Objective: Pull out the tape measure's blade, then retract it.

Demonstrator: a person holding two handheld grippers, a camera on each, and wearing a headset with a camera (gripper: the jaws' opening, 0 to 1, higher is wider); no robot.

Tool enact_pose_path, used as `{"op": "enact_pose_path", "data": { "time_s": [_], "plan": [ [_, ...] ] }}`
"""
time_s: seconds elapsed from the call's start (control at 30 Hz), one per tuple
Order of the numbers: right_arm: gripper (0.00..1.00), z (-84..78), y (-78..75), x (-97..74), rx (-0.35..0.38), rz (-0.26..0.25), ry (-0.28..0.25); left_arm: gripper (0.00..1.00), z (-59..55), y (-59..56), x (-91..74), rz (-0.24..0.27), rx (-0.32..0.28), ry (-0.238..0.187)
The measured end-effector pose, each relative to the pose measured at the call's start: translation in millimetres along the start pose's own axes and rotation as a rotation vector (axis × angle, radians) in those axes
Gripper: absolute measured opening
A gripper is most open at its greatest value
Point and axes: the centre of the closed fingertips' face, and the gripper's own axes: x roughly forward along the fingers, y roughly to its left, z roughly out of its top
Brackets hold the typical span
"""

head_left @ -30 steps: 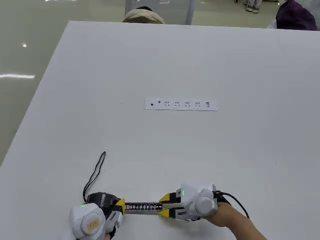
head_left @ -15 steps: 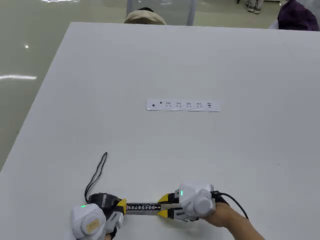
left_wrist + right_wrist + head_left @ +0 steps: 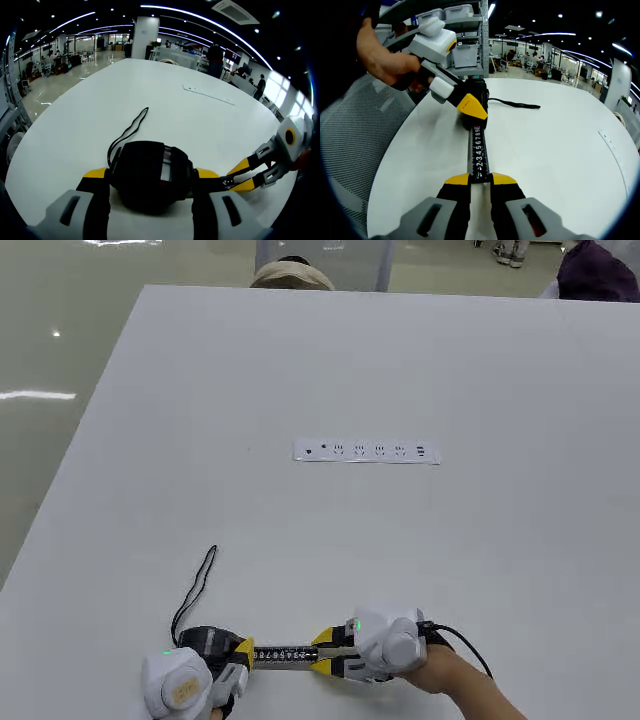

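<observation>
A black tape measure rests on the white table, clamped between the yellow-tipped jaws of my left gripper; the case lies near the table's front edge. A short stretch of its numbered blade runs out to my right gripper, which is shut on the blade's end. In the head view the blade spans the gap between the left gripper and the right gripper. The case's black wrist strap trails away across the table.
A white power strip lies flat mid-table, well beyond the grippers. A mesh chair back is at the near table edge. The table edge runs close to both hands. Shelving with bins is behind the left hand.
The right gripper has crept slightly toward the left one, so the exposed blade looks a little shorter. The left gripper and the case have stayed put.
</observation>
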Motion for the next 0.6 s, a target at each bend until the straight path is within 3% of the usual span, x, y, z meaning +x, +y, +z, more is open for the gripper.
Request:
{"op": "enact_pose_path", "data": {
  "time_s": [0.6],
  "plan": [
    [0.13,12.4,0.8,11.3,-0.008,0.015,-0.013,0.64,1.2,0.1,-0.7,-0.009,-0.016,-0.002]
  ]
}}
